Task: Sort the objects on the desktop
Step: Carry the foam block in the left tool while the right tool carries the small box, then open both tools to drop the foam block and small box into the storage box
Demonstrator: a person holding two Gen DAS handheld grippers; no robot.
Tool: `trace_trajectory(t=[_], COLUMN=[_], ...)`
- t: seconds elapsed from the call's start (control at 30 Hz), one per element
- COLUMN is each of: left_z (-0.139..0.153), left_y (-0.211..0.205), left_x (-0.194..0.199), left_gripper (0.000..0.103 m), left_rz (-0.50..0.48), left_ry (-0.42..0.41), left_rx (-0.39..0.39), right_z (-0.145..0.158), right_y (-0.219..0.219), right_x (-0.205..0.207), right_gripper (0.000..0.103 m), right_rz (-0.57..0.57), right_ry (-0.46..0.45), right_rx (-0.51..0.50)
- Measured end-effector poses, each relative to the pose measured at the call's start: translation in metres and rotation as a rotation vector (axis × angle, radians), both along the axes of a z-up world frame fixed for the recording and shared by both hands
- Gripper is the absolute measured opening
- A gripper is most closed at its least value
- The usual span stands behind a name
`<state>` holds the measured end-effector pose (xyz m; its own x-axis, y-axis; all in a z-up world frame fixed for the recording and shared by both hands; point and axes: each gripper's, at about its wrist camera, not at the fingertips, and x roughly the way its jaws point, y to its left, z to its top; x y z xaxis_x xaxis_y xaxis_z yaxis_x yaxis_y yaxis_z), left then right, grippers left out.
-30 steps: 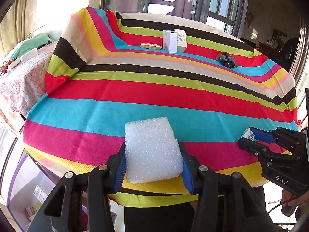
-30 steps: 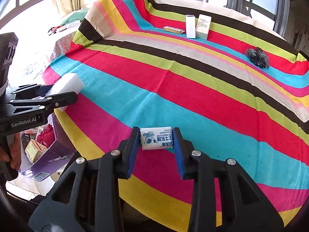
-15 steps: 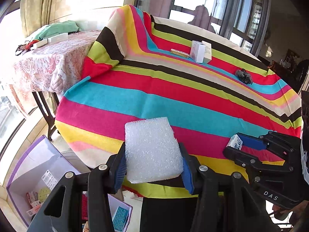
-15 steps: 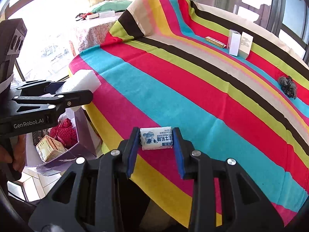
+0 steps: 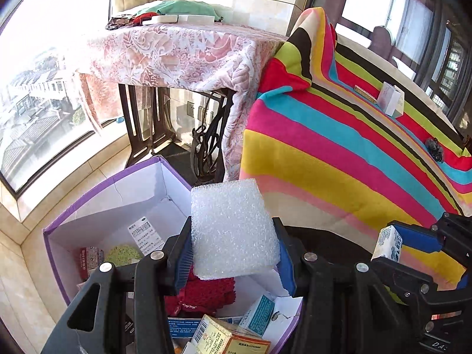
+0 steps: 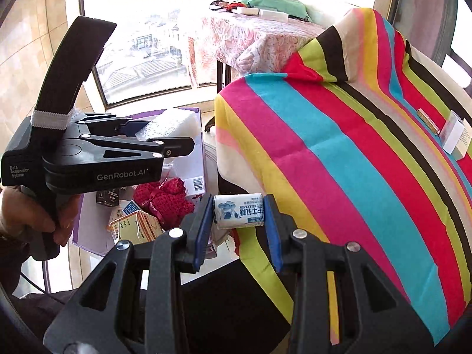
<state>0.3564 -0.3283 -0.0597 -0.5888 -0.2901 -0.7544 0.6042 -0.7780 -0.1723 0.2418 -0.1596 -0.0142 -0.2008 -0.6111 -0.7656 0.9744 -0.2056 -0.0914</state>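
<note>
We see our left gripper (image 5: 234, 247) clamped on a white foam block (image 5: 233, 230) above the open purple box (image 5: 118, 203) on the floor, while our right gripper (image 6: 238, 224) pinches a small candy packet (image 6: 238, 211) just off the striped table's (image 6: 354, 159) edge.

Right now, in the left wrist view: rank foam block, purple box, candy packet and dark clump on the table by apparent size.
1. purple box
2. foam block, though inflated by nearness to the camera
3. candy packet
4. dark clump, far off, so true size is unsure
</note>
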Motion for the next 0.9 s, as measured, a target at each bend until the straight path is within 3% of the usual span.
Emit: trace_trajectory(t=[0.3,0.5,0.6,0.63,0.7,0.77,0.9], left_z=[-0.019,-0.025,-0.026,-0.027,-0.027,-0.025,-0.02], left_y=[-0.055,-0.073,-0.08,-0.083,-0.084,-0.083,-0.074], left_x=[0.051,0.072,0.078,0.079,0.082,0.083,0.07], left_gripper=[0.049,0.049,0.052,0.055,0.072,0.081,0.081], left_rz=[0.216,0.285,0.323,0.335,0.353,0.361,0.342], left_ry=[-0.048,-0.068,-0.065,-0.065,-0.051,-0.037,-0.031], left_rx=[0.021,0.016,0.024,0.034,0.058,0.063,0.069], right_z=[-0.019,-0.027,-0.026,-0.024,-0.02,-0.014,0.003], right_y=[-0.05,-0.063,-0.07,-0.07,-0.067,-0.061,-0.04], right_x=[0.047,0.068,0.066,0.061,0.052,0.04,0.008], right_gripper=[0.037,0.038,0.039,0.045,0.056,0.059,0.061], right_rz=[0.198,0.266,0.257,0.248,0.216,0.171,0.073], right_ry=[-0.032,-0.019,-0.075,-0.099,-0.135,-0.168,-0.201], right_rx=[0.065,0.067,0.043,0.032,-0.001,-0.028,-0.08])
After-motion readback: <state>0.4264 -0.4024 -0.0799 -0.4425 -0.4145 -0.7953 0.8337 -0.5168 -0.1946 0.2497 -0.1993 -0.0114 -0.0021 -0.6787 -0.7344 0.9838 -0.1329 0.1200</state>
